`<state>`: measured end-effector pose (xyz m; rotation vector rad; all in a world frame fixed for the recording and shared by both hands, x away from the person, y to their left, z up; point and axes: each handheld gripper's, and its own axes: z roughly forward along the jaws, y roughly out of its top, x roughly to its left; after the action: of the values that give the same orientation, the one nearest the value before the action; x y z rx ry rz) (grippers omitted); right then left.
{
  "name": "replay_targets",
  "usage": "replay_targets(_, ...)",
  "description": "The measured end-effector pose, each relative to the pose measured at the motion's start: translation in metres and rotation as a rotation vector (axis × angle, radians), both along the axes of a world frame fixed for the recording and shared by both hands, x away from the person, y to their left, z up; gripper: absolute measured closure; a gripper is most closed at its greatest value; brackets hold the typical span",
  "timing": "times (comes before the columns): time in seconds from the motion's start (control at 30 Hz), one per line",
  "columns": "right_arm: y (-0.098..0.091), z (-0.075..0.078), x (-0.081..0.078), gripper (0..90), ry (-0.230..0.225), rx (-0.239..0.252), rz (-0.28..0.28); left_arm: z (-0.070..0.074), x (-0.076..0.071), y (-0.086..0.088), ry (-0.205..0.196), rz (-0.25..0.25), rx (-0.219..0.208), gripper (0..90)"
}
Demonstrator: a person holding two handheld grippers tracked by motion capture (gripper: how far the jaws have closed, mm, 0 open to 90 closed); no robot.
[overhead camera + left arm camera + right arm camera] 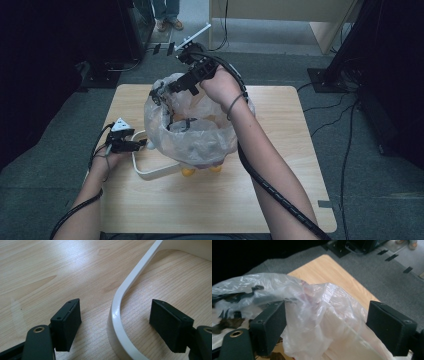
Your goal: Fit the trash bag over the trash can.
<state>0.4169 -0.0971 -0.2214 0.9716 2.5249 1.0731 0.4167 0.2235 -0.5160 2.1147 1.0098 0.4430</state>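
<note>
Pale wood grain runs across the table (pixel 280 165), with wide bare board along the near edge and right side. Near the left edge, the left gripper (pixel 134 145) lies low, its jaws standing wide on either side of the smooth white curved handle (pixel 117 315) without pressing it. Beyond, the crinkled clear plastic bag (pixel 192 132) balloons over a container, orange feet showing under its near side. At the bag's far rim the right gripper (pixel 159 95) reaches in from above, jaws spread wide with loose film (pixel 317 322) between them; no grip visible. Grey carpet (pixel 280 70) lies past the far edge.
</note>
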Motion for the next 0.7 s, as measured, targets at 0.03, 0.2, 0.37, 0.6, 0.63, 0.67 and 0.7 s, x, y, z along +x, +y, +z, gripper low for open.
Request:
replay_targets(0.03,0.003,-0.003,0.001,15.6,0.005,-0.01,0.003,0.0,0.0,0.0,0.002,-0.001,-0.002,25.4)
replay_targets(0.2,0.011,-0.018,0.002,14.4,0.018,-0.035,0.015,0.0,0.0,0.001,0.003,0.002,-0.012,25.4)
replay_targets(0.37,0.01,-0.026,0.004,14.2,0.024,-0.051,0.011,0.0,0.0,0.001,0.002,0.002,-0.012,25.4)
replay_targets(0.6,-0.007,-0.014,-0.003,14.6,-0.004,0.001,-0.011,0.0,0.0,0.0,0.002,-0.001,-0.005,25.4)
replay_targets(0.63,-0.011,-0.01,-0.004,14.6,-0.007,0.018,-0.014,0.0,0.0,0.0,0.002,-0.001,-0.003,25.4)
replay_targets(0.67,-0.016,-0.006,-0.005,14.6,-0.011,0.036,-0.02,0.0,0.0,0.0,0.001,-0.001,-0.002,25.4)
replay_targets(0.7,-0.022,-0.001,-0.006,14.6,-0.017,0.051,-0.028,0.0,0.0,0.0,0.001,-0.001,-0.002,25.4)
